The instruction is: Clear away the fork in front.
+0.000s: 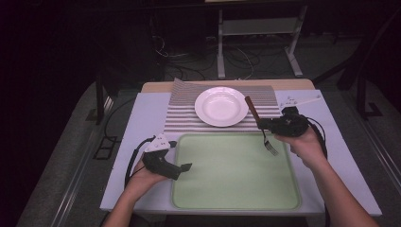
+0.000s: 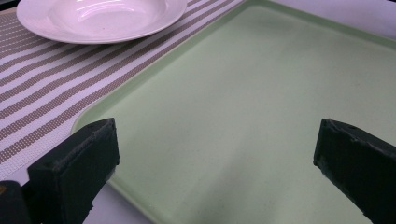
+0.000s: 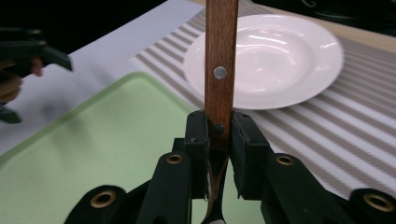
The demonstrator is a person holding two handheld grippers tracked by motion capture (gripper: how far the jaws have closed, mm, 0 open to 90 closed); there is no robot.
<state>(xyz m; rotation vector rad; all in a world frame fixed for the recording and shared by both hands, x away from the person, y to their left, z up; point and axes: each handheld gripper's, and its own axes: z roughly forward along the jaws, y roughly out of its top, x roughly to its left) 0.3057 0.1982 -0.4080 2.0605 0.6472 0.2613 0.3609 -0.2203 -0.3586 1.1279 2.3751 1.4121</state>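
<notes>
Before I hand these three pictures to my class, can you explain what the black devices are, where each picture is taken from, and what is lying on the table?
A person holds hand-operated tongs in each hand. One picture looks down from above the table; the other two come from cameras riding on each pair of tongs. On the table lie a pale green tray, a striped placemat and a white plate on that mat. The right tongs are shut on a wooden-handled fork, its tines over the tray. The left tongs are open, holding nothing, at the tray's left edge.
</notes>
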